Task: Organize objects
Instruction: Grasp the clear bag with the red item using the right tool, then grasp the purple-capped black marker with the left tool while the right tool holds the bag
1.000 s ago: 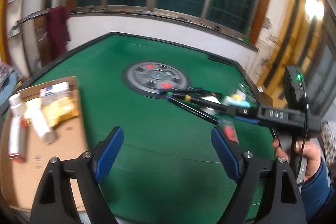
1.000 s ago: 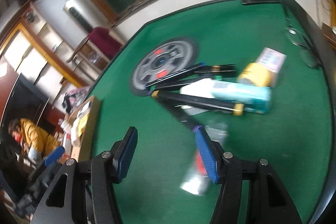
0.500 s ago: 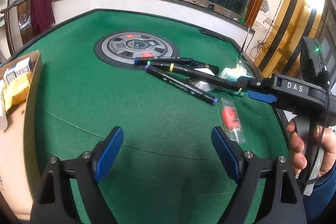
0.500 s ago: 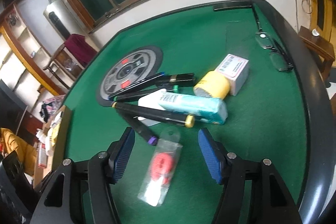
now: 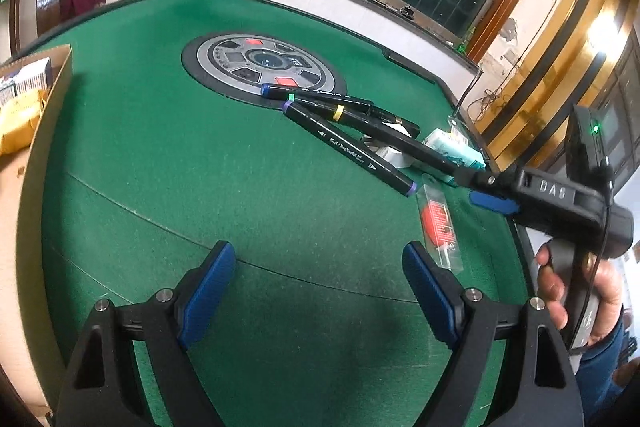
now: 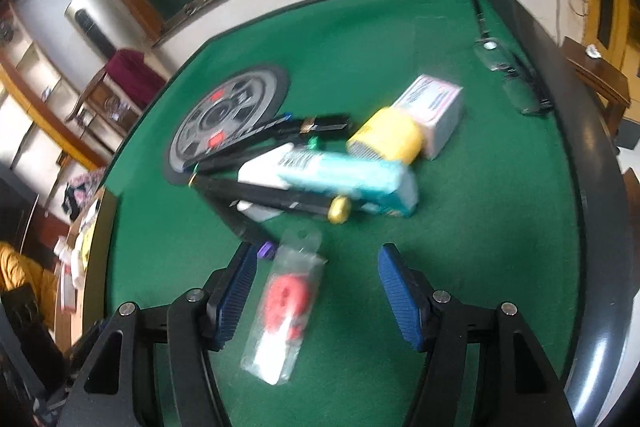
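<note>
A clear packet with a red item (image 6: 286, 301) lies flat on the green felt table (image 6: 480, 227). My right gripper (image 6: 316, 255) stands open over it, the packet between the blue pads (image 6: 234, 287) and apart from both. In the left wrist view the same packet (image 5: 438, 223) lies under the right gripper (image 5: 480, 189), which a hand holds. Behind the packet lies a pile of several black markers (image 5: 348, 149), a teal box (image 6: 348, 179), a yellow roll (image 6: 386, 139) and a white box (image 6: 434, 107). My left gripper (image 5: 319, 253) hangs open over bare felt, holding nothing.
A cardboard box (image 5: 52, 99) with packets stands at the table's left edge. A round grey control panel (image 5: 260, 65) sits in the table's middle. Glasses (image 6: 516, 83) lie near the far right rim. A person in yellow sits at the far left.
The right gripper has come forward over the packet, which now lies between its slightly wider jaws. The left gripper has sunk toward the felt and tilted down.
</note>
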A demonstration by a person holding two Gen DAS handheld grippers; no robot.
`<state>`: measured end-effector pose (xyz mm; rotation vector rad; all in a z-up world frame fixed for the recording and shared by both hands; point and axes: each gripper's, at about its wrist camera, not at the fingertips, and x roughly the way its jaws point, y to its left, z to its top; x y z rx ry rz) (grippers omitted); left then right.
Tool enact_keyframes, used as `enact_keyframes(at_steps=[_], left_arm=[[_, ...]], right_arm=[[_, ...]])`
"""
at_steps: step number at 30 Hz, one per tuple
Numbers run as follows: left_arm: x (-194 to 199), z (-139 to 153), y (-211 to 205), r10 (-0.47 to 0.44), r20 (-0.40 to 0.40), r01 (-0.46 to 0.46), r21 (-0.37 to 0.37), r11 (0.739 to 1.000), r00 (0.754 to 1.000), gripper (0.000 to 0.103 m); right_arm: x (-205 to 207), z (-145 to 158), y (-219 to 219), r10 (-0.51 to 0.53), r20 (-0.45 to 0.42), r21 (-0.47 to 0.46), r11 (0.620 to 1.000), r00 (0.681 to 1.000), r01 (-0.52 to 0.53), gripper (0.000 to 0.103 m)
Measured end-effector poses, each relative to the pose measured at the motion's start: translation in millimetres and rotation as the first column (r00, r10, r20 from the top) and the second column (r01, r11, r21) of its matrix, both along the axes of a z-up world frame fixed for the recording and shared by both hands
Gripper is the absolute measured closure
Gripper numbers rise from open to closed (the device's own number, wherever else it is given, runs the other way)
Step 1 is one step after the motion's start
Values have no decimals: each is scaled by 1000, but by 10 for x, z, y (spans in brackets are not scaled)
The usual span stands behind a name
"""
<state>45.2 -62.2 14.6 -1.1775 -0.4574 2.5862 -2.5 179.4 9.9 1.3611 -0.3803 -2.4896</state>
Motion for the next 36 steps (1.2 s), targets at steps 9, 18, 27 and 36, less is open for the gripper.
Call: enact_keyframes(at_steps=[9,18,27,36], left_arm=[[20,13,0,1,-9,-1,5,1000,1000,18],[-23,12,64,-2,10,2,-38,999,1000,18],[-128,49,-45,61,36,-61,-8,998,997,18],[-723,230,-53,192,86,-186,-79,979,978,18]], right_arm=[[190,-149,-577,175,2,255,952,985,-170,76],[266,55,-402,168,-107,163,975,980,-150,90],[270,6,-501,243,-81,62,969,967,-238,90],[229,-22,-487,220,-76,37,975,972,-218,89]])
